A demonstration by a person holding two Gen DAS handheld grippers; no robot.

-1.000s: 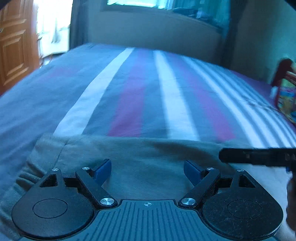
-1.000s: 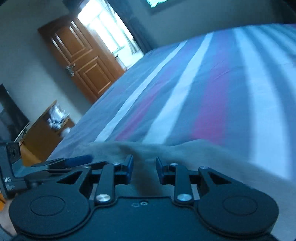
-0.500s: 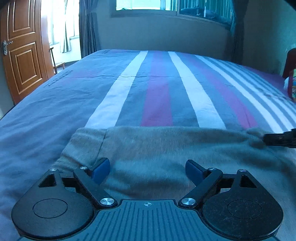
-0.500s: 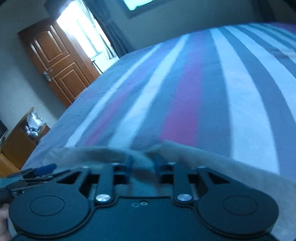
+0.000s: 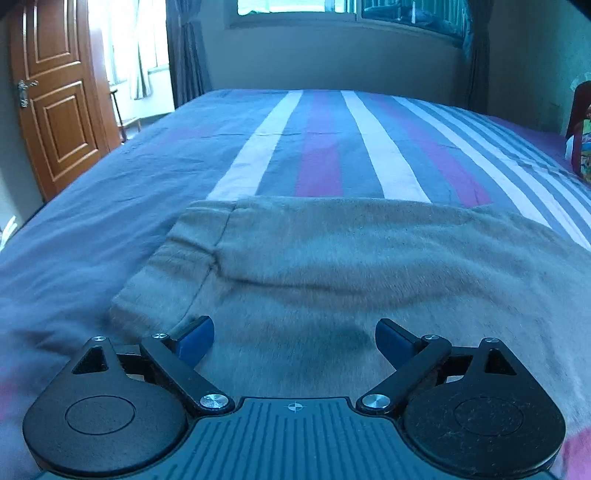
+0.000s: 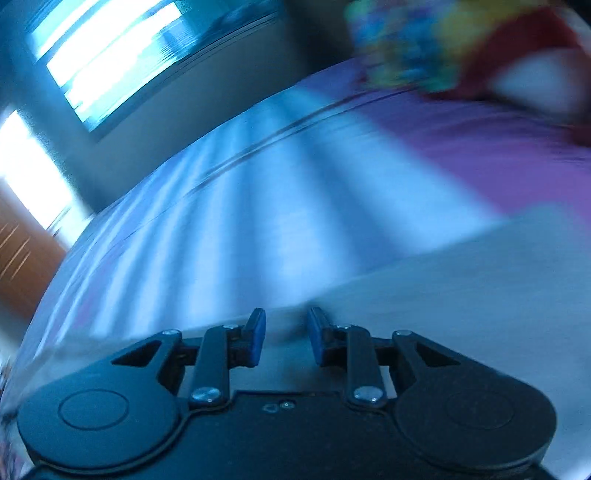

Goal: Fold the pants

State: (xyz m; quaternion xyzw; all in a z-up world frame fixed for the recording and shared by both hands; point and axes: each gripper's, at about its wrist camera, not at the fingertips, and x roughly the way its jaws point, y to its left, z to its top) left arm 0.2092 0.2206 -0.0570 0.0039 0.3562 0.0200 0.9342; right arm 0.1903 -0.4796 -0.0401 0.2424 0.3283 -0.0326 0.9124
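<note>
Where the grey pants point(image 5: 332, 266) lie flat across the near part of the striped bedspread point(image 5: 317, 147), their far edge runs straight from side to side, and a seamed band of the same cloth sits at their left end. The left gripper point(image 5: 294, 341) hangs just above the cloth with its blue-padded fingers point(image 5: 195, 338) spread wide and nothing between them. In the right wrist view, which is heavily blurred, the pants point(image 6: 461, 280) show as a pale grey sheet over the lower right of the bedspread point(image 6: 258, 206). The right gripper point(image 6: 283, 334) sits over their edge, its pads point(image 6: 256, 334) parted by a narrow gap with nothing gripped. Beyond the bed stand a wooden door point(image 5: 55, 110) at the left, a window point(image 5: 332, 9) in the far wall, and a bright multicoloured object point(image 6: 406, 40) near the bed's right side.
</note>
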